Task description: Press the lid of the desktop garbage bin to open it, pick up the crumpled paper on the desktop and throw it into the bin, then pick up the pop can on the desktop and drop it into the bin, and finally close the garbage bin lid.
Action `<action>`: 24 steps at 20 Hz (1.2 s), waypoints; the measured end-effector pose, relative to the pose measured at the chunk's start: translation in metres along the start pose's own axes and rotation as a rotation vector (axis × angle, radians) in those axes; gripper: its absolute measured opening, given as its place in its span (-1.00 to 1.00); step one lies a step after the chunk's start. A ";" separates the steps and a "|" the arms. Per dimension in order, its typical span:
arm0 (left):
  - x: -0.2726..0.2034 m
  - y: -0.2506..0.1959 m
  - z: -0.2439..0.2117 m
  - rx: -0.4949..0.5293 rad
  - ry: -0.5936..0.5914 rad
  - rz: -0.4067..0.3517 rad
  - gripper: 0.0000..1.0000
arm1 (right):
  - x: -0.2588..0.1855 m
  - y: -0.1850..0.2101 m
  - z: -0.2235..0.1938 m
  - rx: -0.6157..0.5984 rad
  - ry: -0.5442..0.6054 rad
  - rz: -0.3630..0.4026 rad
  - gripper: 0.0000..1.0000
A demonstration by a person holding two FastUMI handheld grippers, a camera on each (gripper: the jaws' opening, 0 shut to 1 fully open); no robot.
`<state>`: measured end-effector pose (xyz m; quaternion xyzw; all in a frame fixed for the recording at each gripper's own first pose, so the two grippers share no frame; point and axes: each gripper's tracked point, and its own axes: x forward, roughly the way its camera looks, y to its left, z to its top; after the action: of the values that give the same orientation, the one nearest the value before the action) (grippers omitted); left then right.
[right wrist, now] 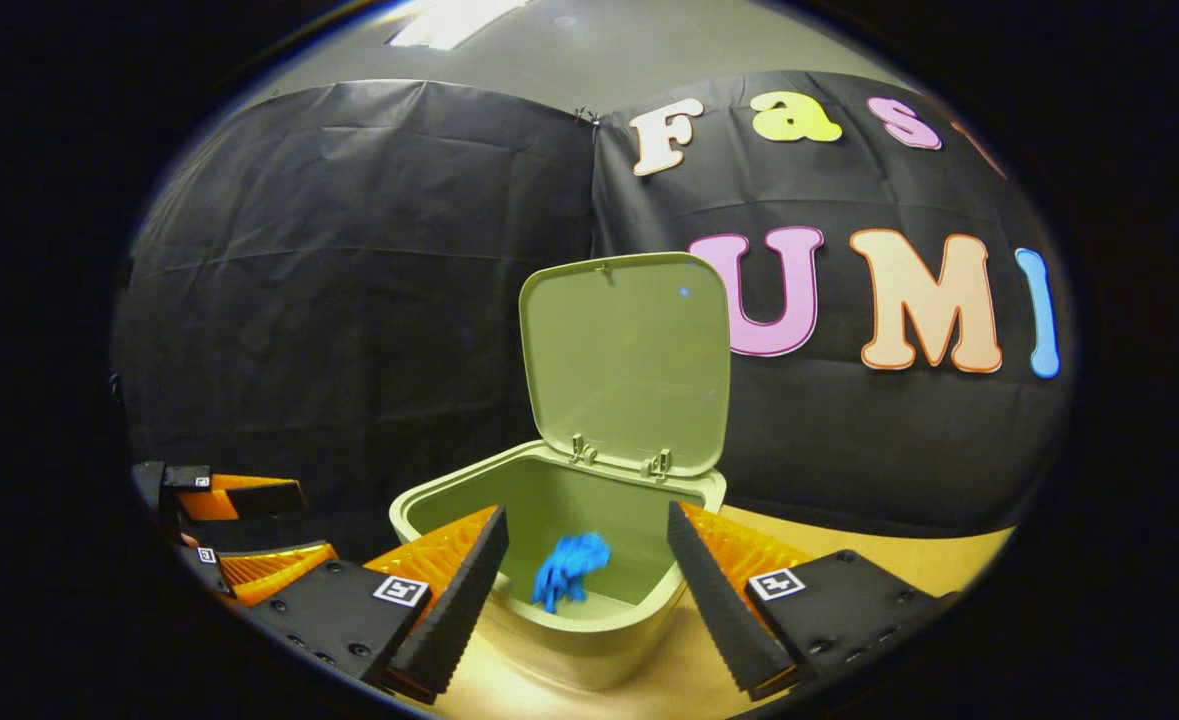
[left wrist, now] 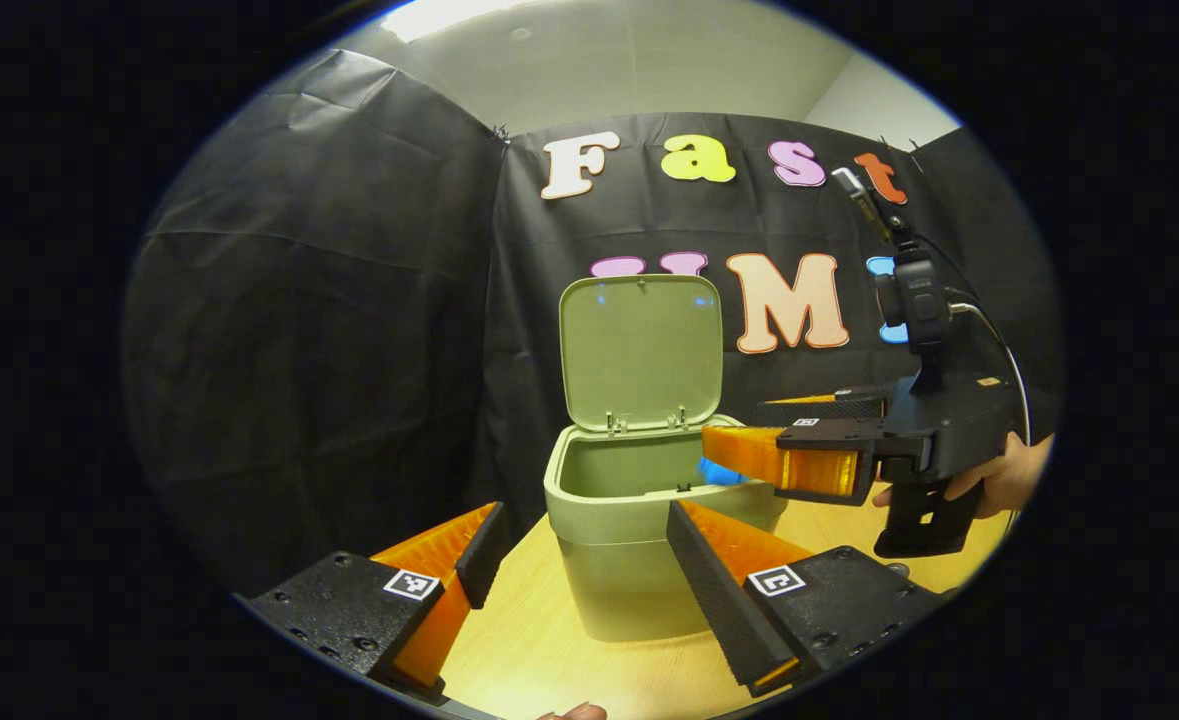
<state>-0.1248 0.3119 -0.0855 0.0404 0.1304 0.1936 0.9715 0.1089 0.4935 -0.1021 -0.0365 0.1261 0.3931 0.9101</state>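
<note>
Ribbed pads wide apart on the right gripper (right wrist: 583,585), 2 fingers spread with nothing between them, poised just above the near rim of the garbage bin (right wrist: 589,625). Blue crumpled paper (right wrist: 569,568) down inside the bin, between those fingers in the right gripper view. Lid (right wrist: 627,362) upright on its far-side hinges. Left gripper (left wrist: 579,575) likewise spread and holding nothing, near the bin's front wall on the wooden desktop (left wrist: 549,650). Hand (left wrist: 999,480) on the right gripper's handle, at right.
</note>
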 end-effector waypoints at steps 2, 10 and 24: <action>0.000 -0.015 -0.001 -0.008 0.000 -0.023 0.92 | -0.014 -0.015 0.005 -0.025 -0.029 -0.028 0.95; 0.001 -0.117 0.007 -0.033 -0.012 -0.177 0.99 | -0.118 -0.129 0.007 0.031 -0.105 -0.247 0.96; -0.012 -0.293 -0.070 -0.034 0.164 -0.443 0.92 | -0.320 -0.296 -0.072 0.076 0.022 -0.577 0.96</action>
<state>-0.0475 0.0389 -0.1879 -0.0212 0.2111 -0.0194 0.9770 0.0979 0.0514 -0.0989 -0.0410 0.1352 0.1126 0.9835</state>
